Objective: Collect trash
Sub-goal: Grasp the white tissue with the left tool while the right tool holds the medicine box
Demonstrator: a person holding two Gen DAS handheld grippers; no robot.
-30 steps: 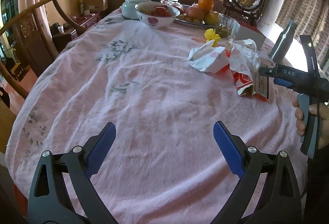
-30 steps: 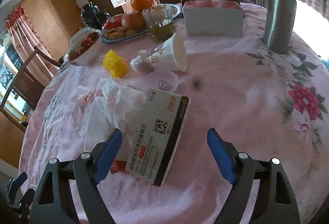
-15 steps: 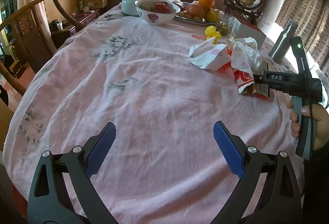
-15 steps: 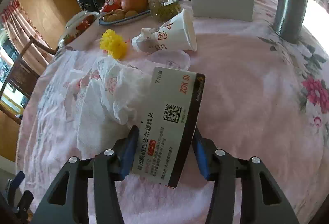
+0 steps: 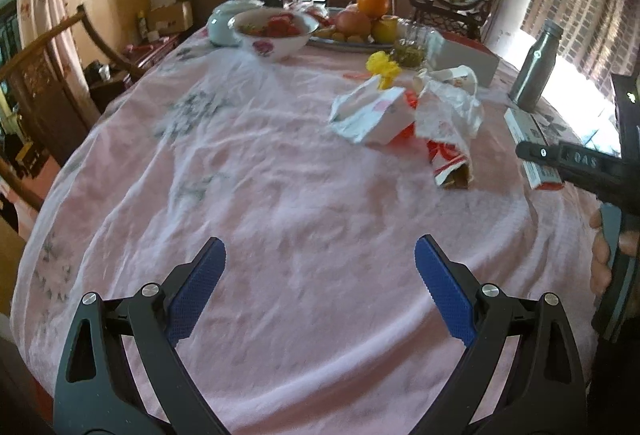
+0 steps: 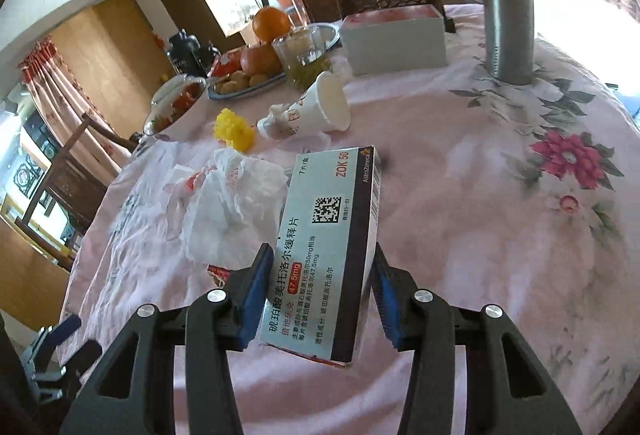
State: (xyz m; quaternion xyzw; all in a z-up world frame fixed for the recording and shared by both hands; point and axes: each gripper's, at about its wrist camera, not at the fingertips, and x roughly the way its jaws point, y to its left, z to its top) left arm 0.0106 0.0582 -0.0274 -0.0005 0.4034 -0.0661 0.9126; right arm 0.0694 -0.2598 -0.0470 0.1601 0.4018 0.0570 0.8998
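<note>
1. R gripper (image 6: 318, 291) is clamping the medicine box (image 6: 328, 247) w/ both blue pads, jaws having just closed in; box is tilting up off the pink tablecloth (image 6: 460, 235).
2. L gripper (image 5: 320, 287) is hanging wide open, empty.
3. Crumpled white wrappers (image 6: 228, 203) are lying just left of box; box's near corner is hiding behind the pads.

Fruit plate (image 5: 352, 39) & bowl (image 5: 274, 35) at far end; steel bottle (image 6: 506, 3) upright beside box (image 6: 394, 41).
</note>
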